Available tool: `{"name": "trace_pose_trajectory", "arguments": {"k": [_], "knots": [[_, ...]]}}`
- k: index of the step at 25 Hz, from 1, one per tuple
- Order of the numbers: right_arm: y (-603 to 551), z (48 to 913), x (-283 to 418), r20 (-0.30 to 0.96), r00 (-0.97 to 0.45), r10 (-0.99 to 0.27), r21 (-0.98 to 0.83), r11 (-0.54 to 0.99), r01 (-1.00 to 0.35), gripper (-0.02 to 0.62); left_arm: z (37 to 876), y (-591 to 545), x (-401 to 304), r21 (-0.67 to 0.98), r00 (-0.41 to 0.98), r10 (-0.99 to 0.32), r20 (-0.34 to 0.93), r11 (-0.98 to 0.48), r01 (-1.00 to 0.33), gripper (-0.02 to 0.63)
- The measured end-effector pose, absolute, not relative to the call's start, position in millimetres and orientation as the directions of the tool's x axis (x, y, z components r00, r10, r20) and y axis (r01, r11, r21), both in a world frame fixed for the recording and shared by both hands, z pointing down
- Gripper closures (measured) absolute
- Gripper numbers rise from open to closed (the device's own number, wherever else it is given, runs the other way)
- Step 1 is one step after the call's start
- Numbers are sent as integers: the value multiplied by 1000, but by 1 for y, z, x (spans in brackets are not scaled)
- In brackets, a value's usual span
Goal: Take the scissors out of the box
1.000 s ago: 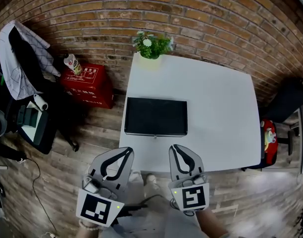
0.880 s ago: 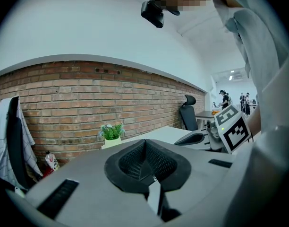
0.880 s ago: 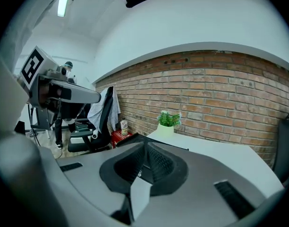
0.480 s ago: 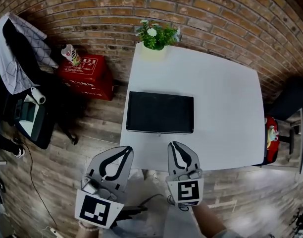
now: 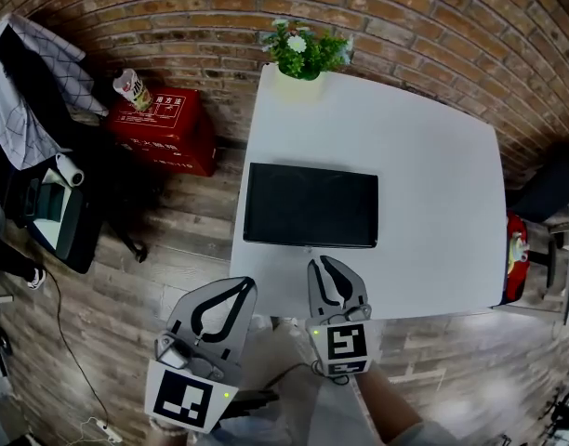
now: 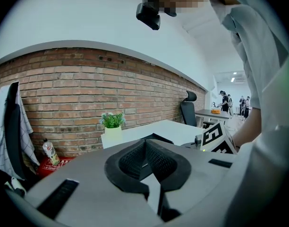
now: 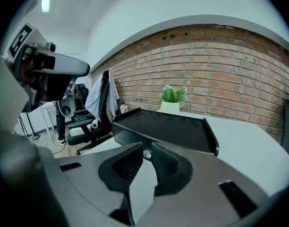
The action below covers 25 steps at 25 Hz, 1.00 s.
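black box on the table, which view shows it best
Head view: the whole black box, unblocked, from above. The right gripper view shows its near side and lid from low down; the left gripper view, just a sliver.

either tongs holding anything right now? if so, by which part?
Nothing held. Left tongs and right tongs are both shut and empty. The black box lies closed on the white table, ahead of them.
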State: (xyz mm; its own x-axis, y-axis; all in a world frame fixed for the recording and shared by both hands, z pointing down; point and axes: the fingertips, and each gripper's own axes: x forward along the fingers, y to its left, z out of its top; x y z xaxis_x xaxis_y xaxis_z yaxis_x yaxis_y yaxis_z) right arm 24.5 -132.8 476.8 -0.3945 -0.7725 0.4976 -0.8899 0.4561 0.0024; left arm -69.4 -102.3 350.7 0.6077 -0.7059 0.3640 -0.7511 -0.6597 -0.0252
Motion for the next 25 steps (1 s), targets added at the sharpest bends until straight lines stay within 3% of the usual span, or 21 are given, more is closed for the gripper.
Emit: {"name": "trace_pose_trajectory", "arguments": {"k": [10, 14, 25], "knots": [[-141, 508, 20, 570, -343, -747, -27, 400, -916, 545, 367, -108, -77, -2, 615, -694, 374, -664, -748, 592], [-147, 517, 18, 594, -339, -730, -50, 387, -921, 486, 370, -112, -79, -8, 618, -685, 386, -672, -740, 592], [-154, 525, 16, 620, -333, -710, -93, 355, -930, 485, 375, -118, -79, 3, 622, -678, 393, -675, -738, 592]]}}
